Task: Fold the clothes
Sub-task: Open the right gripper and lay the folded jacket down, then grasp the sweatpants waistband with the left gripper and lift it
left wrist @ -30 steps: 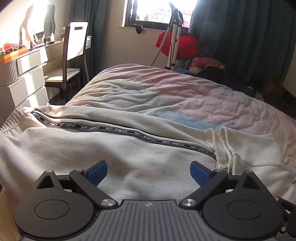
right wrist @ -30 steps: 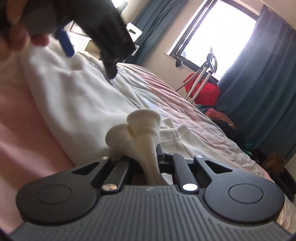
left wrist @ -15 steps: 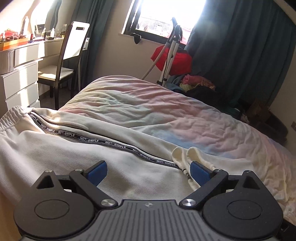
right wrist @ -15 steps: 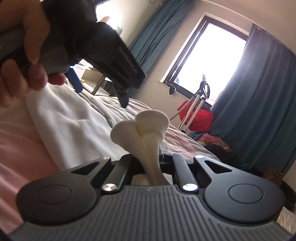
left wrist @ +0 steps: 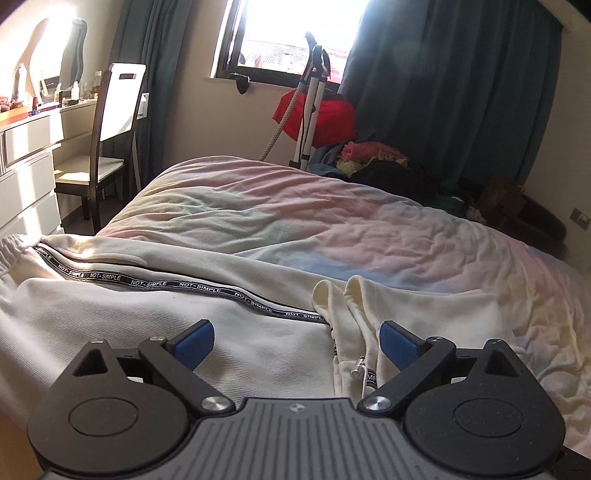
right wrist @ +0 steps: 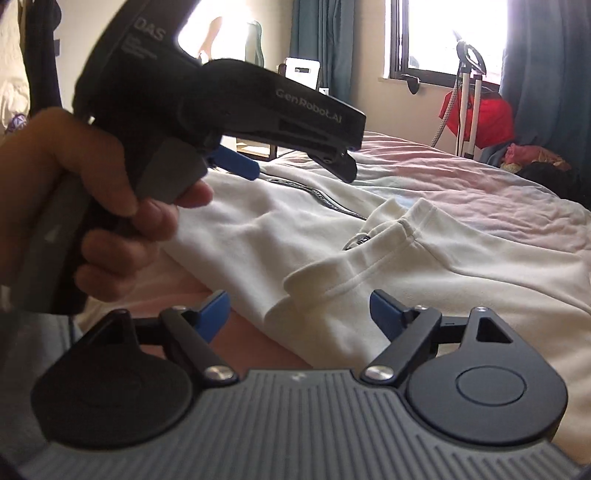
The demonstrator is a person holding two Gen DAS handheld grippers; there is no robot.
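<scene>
Bed [left wrist: 332, 221] with pastel cover, bearing the cream zip jacket [left wrist: 129, 317] spread across its near end; black tape printed NOT-SIMPLE [left wrist: 199, 286] runs along the zip. Your left gripper [left wrist: 295, 341] hovers just above the jacket, blue pads wide apart and clear of the cloth. Your right gripper [right wrist: 299, 312] is opening its jaws; a folded cream edge [right wrist: 351, 269] lies between the pads, which do not press it. Your left hand [right wrist: 96, 206] grasps its gripper's handle, seen from the right wrist. Chair [left wrist: 110, 122] and window [left wrist: 295, 33] stand beyond.
</scene>
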